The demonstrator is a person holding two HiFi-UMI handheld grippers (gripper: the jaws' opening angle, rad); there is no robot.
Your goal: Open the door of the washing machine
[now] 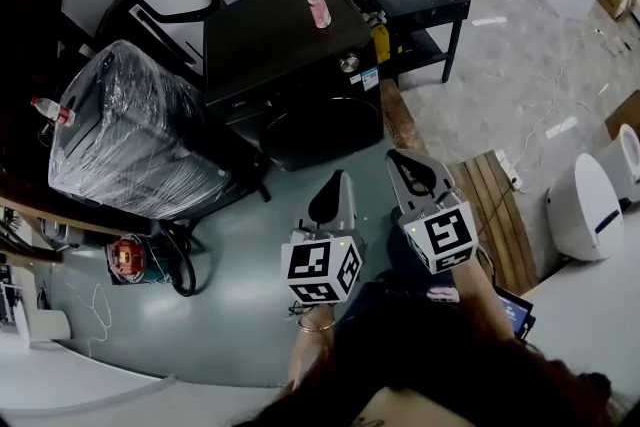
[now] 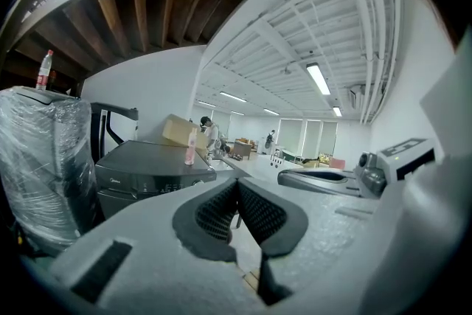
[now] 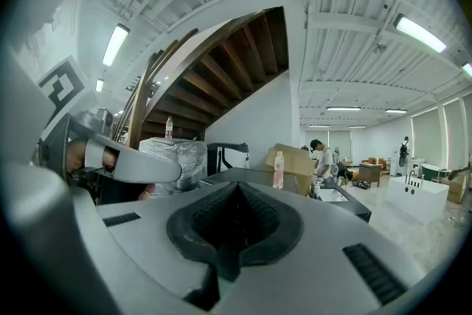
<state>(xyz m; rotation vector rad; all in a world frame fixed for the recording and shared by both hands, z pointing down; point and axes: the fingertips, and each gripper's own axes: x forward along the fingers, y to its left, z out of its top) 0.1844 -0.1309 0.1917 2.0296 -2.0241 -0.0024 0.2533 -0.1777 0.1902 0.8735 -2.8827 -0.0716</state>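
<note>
Approach step. Black front-loading washing machine [image 1: 290, 55] stands on the floor ahead, its round dark door [image 1: 325, 130] shut. Left gripper [image 1: 336, 187] and right gripper [image 1: 408, 165]: jaws clenched, empty, short of it. Next, probably: spread jaws, catch the door's edge, pull.

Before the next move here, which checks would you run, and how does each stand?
1. Door of the washer shut, so the opening is yet to do: ok.
2. Left gripper empty: ok, jaws together on nothing.
3. Right gripper empty: ok, jaws together on nothing.
4. Jaws apart, ready to take hold: not ok, both are shut.
5. Handle on the door found: cannot tell, the front is too dark in the head view.
6. Bottle on the washer upright: ok.
</note>
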